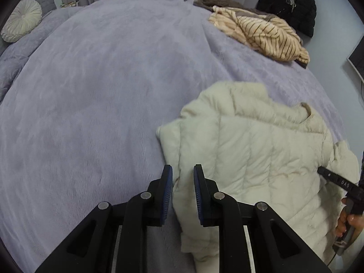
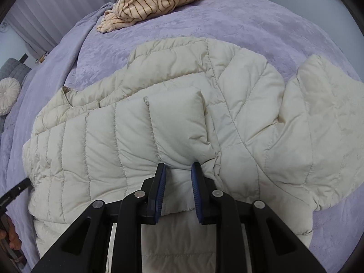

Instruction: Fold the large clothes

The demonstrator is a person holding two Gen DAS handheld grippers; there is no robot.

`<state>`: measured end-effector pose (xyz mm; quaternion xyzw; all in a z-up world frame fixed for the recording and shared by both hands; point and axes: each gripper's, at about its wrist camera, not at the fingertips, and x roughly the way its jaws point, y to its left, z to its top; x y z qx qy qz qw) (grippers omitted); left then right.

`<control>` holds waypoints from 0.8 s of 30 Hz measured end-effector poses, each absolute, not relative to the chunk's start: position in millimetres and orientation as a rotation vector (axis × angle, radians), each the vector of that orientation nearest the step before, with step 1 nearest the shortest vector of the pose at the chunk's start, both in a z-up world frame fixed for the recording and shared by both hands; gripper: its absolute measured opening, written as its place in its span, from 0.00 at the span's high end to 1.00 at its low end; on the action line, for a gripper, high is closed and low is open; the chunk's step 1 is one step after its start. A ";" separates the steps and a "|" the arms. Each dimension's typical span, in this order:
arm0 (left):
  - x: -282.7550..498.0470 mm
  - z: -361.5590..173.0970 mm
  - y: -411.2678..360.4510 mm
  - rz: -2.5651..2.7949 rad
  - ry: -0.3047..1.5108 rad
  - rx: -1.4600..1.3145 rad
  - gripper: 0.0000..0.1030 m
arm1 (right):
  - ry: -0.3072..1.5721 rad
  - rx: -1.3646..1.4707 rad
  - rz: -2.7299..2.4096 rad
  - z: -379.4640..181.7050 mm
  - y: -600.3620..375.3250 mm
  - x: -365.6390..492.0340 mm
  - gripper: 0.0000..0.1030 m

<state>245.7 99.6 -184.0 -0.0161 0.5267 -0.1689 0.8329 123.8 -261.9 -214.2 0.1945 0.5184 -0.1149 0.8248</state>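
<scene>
A cream quilted puffer jacket (image 2: 113,141) lies spread on the lavender bed cover (image 1: 102,91). In the left wrist view the jacket (image 1: 250,147) fills the lower right. My left gripper (image 1: 182,174) stands at the jacket's near left edge, its jaws narrow with the hem between the blue pads. My right gripper (image 2: 178,170) is shut on a sleeve (image 2: 179,125) that lies folded across the jacket's body; the fabric bunches at the pads. The right gripper's finger (image 1: 336,179) and the hand (image 1: 345,220) holding it show at the left view's right edge.
A cream garment with brown stripes (image 1: 261,34) lies at the bed's far side, beside a brown one (image 1: 223,0) and a black coat (image 1: 293,4). A round pale cushion (image 1: 22,22) sits at the far left. The bed's left half shows only cover.
</scene>
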 end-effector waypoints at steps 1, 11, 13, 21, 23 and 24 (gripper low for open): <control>251.8 -181.2 94.2 -0.368 1.106 -0.032 0.80 | 1.092 0.417 -0.230 -211.5 -261.6 122.9 0.76; 270.2 -223.8 75.9 -0.303 1.161 0.049 0.80 | 1.092 0.460 -0.204 -225.7 -271.7 132.6 0.76; 268.8 -218.8 80.0 -0.291 1.165 0.060 0.80 | 1.088 0.484 -0.207 -223.9 -275.6 130.0 0.76; 237.1 -182.8 90.0 -0.274 1.169 0.088 0.80 | 1.099 0.565 -0.234 -201.9 -286.8 109.0 0.67; 220.4 -174.1 87.7 -0.287 1.170 0.098 0.80 | 1.102 0.586 -0.228 -194.8 -287.0 99.2 0.61; 210.9 -169.8 85.9 -0.291 1.171 0.099 0.80 | 1.104 0.597 -0.224 -191.4 -286.5 93.7 0.61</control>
